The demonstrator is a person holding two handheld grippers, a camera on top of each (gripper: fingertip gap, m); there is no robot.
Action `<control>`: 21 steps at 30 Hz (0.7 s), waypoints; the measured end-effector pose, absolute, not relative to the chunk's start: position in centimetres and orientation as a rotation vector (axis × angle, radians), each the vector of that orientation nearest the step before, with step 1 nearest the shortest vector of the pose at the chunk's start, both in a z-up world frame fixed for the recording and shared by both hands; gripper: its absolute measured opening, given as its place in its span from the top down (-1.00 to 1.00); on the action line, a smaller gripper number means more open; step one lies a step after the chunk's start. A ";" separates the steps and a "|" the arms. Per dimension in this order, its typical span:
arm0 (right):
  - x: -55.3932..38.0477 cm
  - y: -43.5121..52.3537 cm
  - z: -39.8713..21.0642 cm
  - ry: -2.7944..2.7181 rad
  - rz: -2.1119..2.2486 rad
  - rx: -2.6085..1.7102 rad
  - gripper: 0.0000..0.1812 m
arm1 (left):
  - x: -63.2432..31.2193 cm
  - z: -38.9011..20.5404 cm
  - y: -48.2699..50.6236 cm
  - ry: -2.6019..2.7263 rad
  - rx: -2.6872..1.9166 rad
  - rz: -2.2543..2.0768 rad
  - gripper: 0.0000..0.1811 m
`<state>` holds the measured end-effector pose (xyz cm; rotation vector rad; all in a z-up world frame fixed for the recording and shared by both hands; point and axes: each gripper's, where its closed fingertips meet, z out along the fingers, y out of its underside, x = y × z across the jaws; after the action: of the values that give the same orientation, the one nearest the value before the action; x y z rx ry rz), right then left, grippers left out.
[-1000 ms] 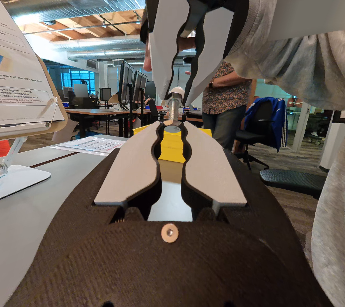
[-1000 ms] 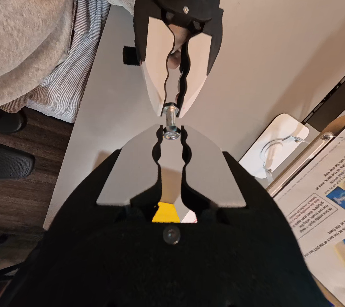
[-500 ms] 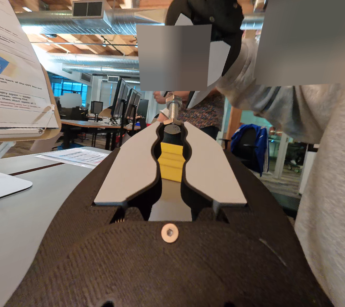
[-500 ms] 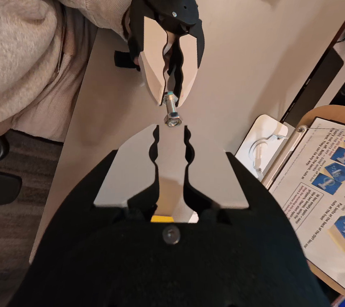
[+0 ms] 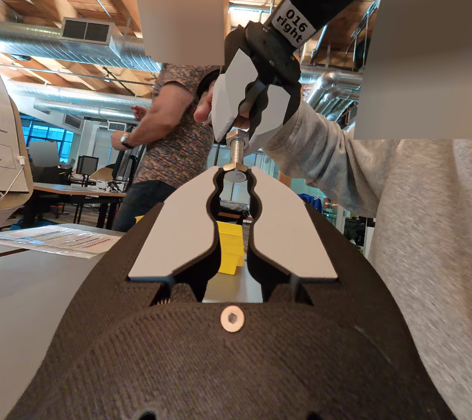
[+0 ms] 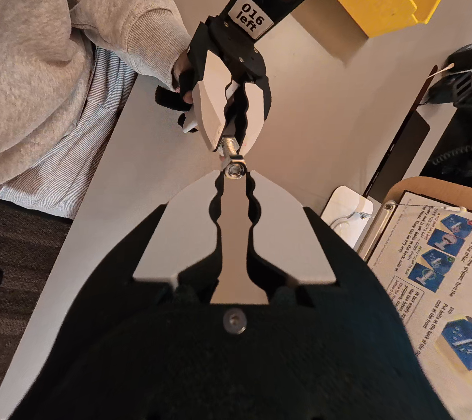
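Aloft, your left gripper [image 5: 234,170] pinches the bolt [image 5: 236,152] head; your right gripper [image 6: 234,171] clasps its nut [image 6: 235,168], above the surface [image 6: 158,178].

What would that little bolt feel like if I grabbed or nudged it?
Probably stiff and heavy for its size: the bolt looks like solid metal. Likely slippery, since the left tool pinches only its small head. Laid down, its round shank might roll, though the hex nut should check that.

Black grippers with pale grey fingers [image 5: 186,224], shiny silver bolt [image 5: 236,150] between them, bright yellow bin [image 5: 229,249] just beyond the tips.
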<state>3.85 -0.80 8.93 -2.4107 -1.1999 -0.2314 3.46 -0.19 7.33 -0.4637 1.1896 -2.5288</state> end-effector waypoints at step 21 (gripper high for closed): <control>4.8 -1.0 7.6 -1.264 -0.314 -2.493 0.80 | 5.1 5.5 -2.0 1.344 -0.528 -2.249 0.79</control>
<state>4.80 -1.04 7.57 -2.4927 -1.2635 -0.3137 5.10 -1.95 5.53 -0.5281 1.3445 -2.2486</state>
